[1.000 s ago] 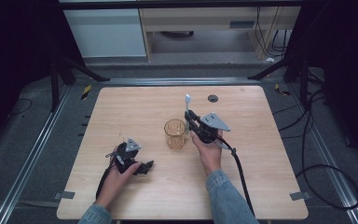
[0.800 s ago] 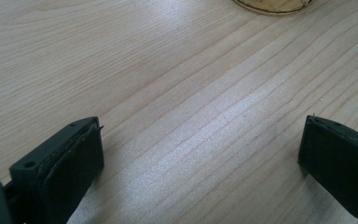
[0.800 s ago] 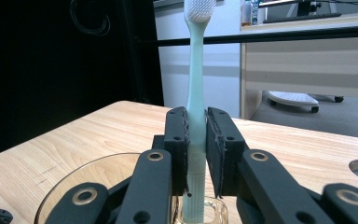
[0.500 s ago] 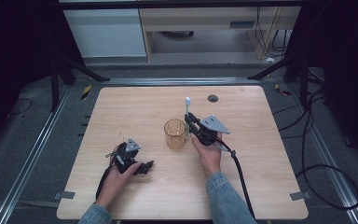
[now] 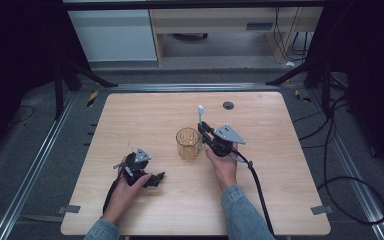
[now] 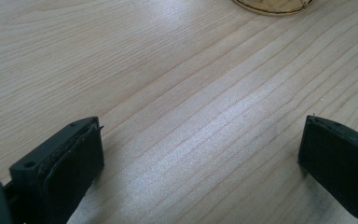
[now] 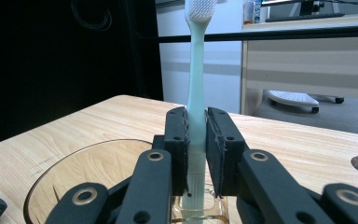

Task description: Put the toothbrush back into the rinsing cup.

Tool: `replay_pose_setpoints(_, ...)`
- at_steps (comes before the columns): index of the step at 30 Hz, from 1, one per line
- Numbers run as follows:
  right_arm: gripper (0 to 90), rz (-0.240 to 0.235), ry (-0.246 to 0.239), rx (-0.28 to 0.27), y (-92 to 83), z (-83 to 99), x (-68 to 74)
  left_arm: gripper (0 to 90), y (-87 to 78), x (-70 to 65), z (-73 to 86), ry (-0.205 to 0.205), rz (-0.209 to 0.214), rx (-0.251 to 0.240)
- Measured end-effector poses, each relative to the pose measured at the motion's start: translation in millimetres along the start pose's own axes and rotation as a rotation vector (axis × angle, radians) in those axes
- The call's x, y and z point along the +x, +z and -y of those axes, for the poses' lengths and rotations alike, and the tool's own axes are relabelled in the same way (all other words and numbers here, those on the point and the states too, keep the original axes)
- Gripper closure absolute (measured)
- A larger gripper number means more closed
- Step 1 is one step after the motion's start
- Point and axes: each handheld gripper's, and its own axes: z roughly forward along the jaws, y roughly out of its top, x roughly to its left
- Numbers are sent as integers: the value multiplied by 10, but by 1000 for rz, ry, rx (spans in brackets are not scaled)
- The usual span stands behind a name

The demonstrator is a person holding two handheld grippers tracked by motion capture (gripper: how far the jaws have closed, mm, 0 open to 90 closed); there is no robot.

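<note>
Over the glass [image 5: 188, 143], the right gripper [image 7: 196, 140], clamped on the toothbrush [image 7: 196, 84], has edged nearer its rim; left gripper [image 6: 200, 154] rests apart.

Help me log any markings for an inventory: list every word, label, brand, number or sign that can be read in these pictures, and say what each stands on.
None can be read: no lettering shows on the toothbrush, the amber glass cup, the wooden table or either gripper.
The bottle label on the far desk, in the right gripper view: too small and blurred to read.
The pale plate on the cabinet, in the high view: too blurred to read.
</note>
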Motion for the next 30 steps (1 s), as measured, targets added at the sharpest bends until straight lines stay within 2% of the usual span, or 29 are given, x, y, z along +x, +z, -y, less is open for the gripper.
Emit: replay_pose_setpoints(30,791,1,-13,-20,3,45,-8,0,1,0,1,0,0,-1)
